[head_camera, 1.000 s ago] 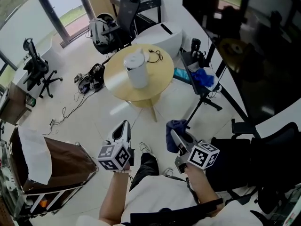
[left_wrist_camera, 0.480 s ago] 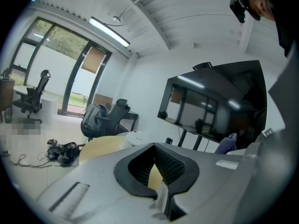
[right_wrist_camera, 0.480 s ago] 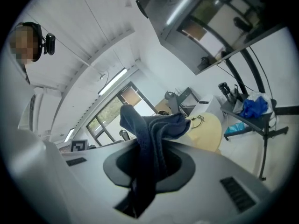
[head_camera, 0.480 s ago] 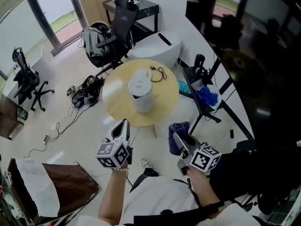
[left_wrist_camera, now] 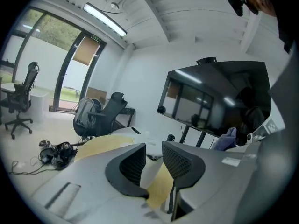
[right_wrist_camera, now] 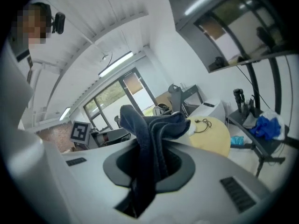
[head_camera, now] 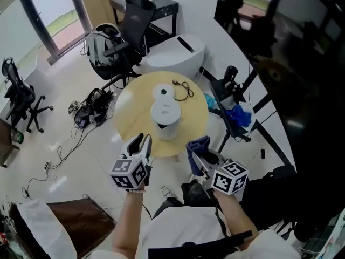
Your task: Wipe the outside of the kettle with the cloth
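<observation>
At the lower left of the head view stands a brown open-topped box (head_camera: pixel 81 225) with a white sheet (head_camera: pixel 35 228) draped over its left rim; what lies inside I cannot tell. Further up, a tangle of cables (head_camera: pixel 89 100) lies on the floor, and a backpack (head_camera: pixel 99 43) leans by a black office chair (head_camera: pixel 132 23).

The left gripper (head_camera: pixel 142 143) hovers just off the near edge of the round wooden desk (head_camera: pixel 133 108), its cube showing black-and-white square markers. In the left gripper view its jaws are opening, with a clear gap and nothing between the pads of the left gripper (left_wrist_camera: pixel 153 149); only the desk top (left_wrist_camera: pixel 100 146) shows beyond.

The white kettle (head_camera: pixel 166 115) stands upright near the middle of the desk, lid on, so its contents are hidden. A thin black cable (head_camera: pixel 183 88) lies toward the far edge, apart from the kettle.

The right gripper (head_camera: pixel 196 154) is held off the near right edge of the desk, jaws closed on the dark blue cloth (head_camera: pixel 198 145). In the right gripper view the cloth (right_wrist_camera: pixel 154 127) stands bunched above the pads of the right gripper (right_wrist_camera: pixel 152 164) and hangs down between them.

Right of the desk, something crumpled and blue (head_camera: pixel 237 115) sits on a black stand.
</observation>
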`<state>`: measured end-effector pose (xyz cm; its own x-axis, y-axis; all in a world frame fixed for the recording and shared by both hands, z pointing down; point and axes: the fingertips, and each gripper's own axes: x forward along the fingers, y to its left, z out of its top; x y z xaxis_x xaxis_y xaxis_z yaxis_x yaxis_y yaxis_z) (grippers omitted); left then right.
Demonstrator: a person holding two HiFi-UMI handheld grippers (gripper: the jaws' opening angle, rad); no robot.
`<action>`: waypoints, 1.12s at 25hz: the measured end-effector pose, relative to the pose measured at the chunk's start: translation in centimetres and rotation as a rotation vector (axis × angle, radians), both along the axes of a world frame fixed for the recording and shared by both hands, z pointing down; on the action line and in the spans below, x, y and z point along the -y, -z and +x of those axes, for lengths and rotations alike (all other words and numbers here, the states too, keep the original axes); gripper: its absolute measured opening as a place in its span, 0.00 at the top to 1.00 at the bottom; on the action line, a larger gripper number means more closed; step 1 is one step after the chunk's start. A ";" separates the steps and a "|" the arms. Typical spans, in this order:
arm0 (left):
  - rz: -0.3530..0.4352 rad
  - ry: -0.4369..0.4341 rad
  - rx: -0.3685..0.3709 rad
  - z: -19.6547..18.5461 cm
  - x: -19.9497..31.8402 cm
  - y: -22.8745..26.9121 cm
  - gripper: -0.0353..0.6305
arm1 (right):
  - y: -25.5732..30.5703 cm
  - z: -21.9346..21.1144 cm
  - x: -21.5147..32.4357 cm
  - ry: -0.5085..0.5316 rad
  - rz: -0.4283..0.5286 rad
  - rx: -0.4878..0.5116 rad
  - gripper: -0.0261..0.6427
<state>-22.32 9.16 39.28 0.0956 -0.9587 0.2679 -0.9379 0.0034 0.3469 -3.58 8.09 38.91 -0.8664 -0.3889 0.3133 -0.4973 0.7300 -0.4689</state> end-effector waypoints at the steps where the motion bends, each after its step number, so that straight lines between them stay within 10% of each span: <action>1: -0.007 0.001 -0.013 -0.1 0.1 -0.4 0.78 | -0.2 -0.8 1.0 0.025 0.032 -0.036 0.86; 17: -0.141 0.010 -0.131 3.3 4.3 -8.0 0.78 | -5.0 -13.1 10.7 0.689 0.482 -0.672 0.86; 22: -0.136 0.061 -0.174 3.1 3.6 -8.1 0.78 | -5.6 -16.6 7.7 0.899 0.562 -0.726 0.86; 28: -0.114 0.153 -0.214 1.5 2.1 -8.0 0.78 | -6.1 -20.2 9.7 0.900 0.552 -0.702 0.86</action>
<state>-20.83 7.08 47.28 0.0182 -0.9311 0.3643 -0.8288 0.1898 0.5264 -23.82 -1.57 45.04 -0.6052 0.0237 0.7957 0.2575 0.9517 0.1674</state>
